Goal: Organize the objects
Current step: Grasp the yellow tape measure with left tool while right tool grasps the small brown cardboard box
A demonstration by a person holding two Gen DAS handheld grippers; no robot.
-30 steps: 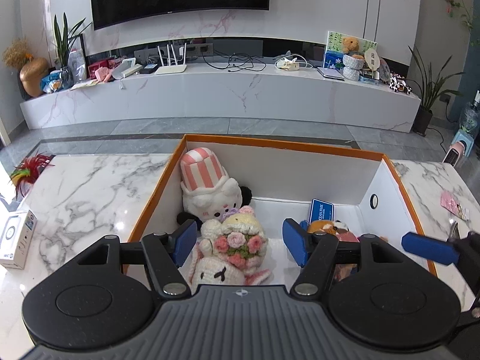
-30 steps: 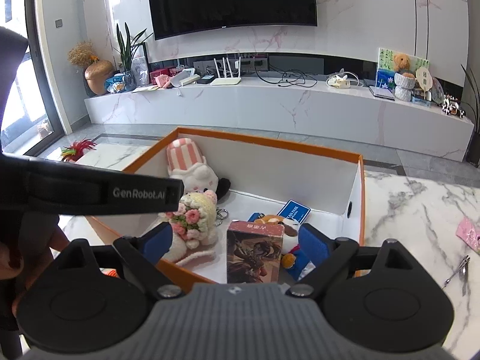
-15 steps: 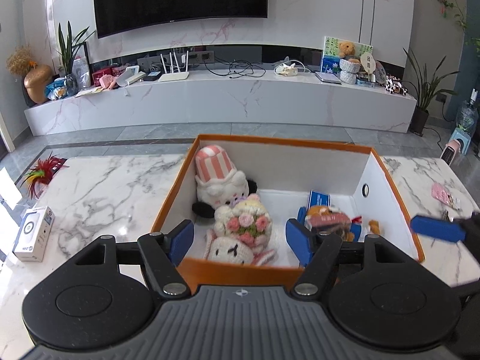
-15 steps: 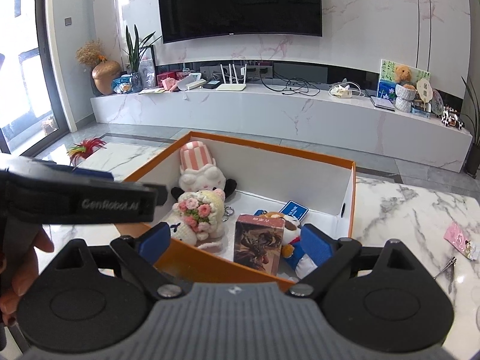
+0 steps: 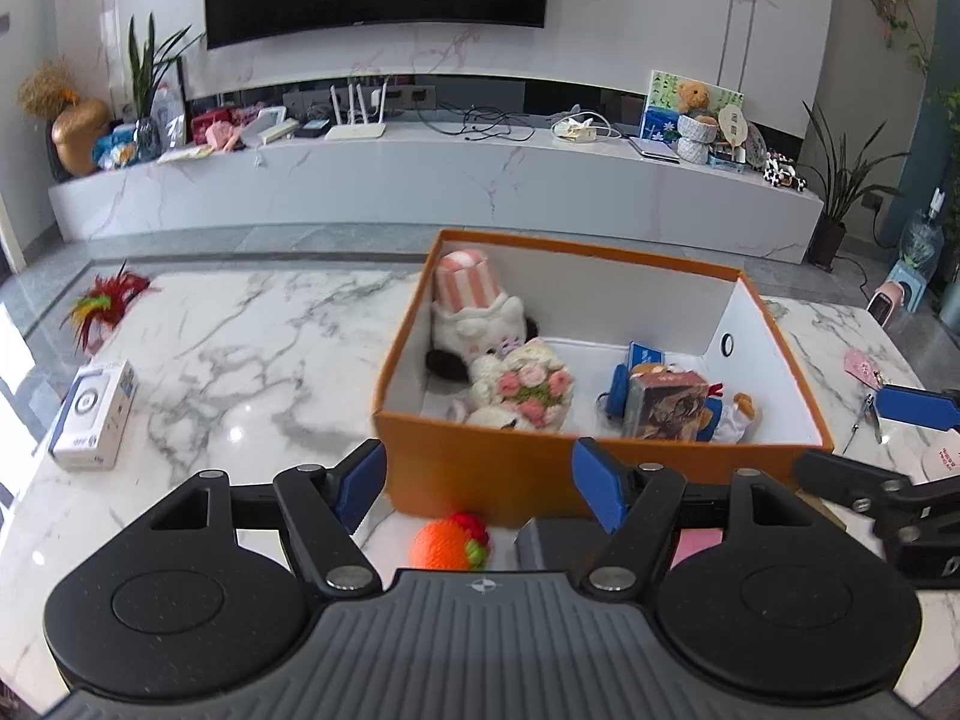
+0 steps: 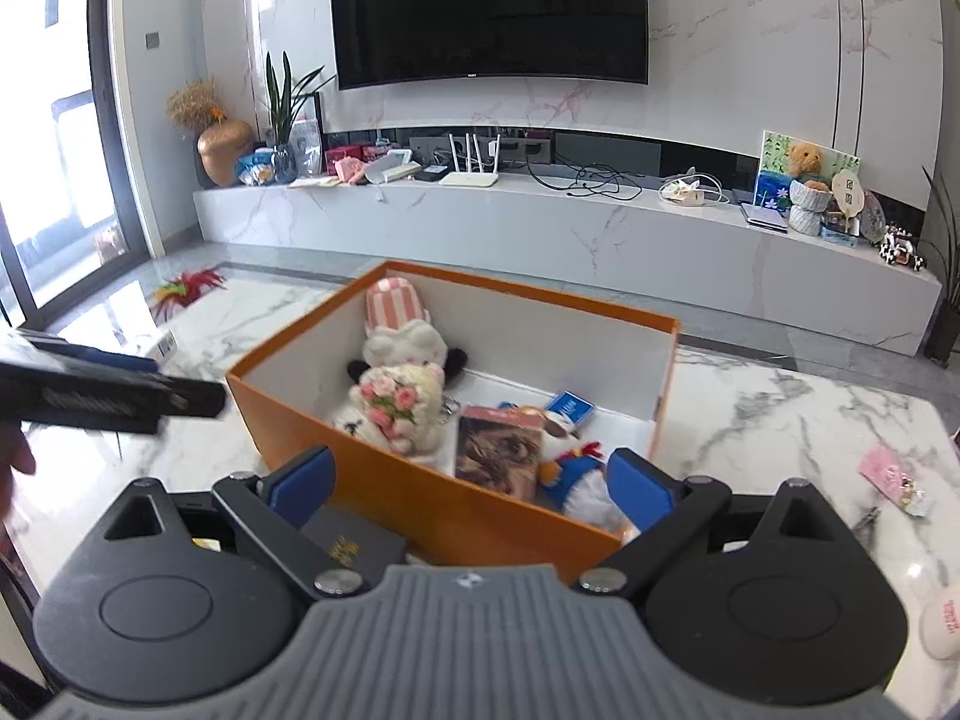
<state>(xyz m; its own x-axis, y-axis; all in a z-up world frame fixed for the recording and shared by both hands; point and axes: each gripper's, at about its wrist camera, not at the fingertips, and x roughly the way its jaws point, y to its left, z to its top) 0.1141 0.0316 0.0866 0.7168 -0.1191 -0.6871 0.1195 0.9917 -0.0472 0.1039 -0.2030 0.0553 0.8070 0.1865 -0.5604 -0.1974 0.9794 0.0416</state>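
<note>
Both grippers pulled back from orange box (image 5: pixel 504 474), left gripper (image 5: pixel 480 480) and right gripper (image 6: pixel 474 480) empty, jaws just widened, labels unreadable

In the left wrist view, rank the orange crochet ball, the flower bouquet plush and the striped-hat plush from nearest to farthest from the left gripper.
1. orange crochet ball: on the table, just ahead of the left gripper, outside the orange box.
2. flower bouquet plush: inside the box, near its front wall.
3. striped-hat plush: back left corner of the box.

A black television (image 6: pixel 489 12) hung on the marble wall above a long white console (image 6: pixel 540 222) bearing a white router (image 6: pixel 469 178), cables, and a golden vase (image 6: pixel 223 150).
</note>
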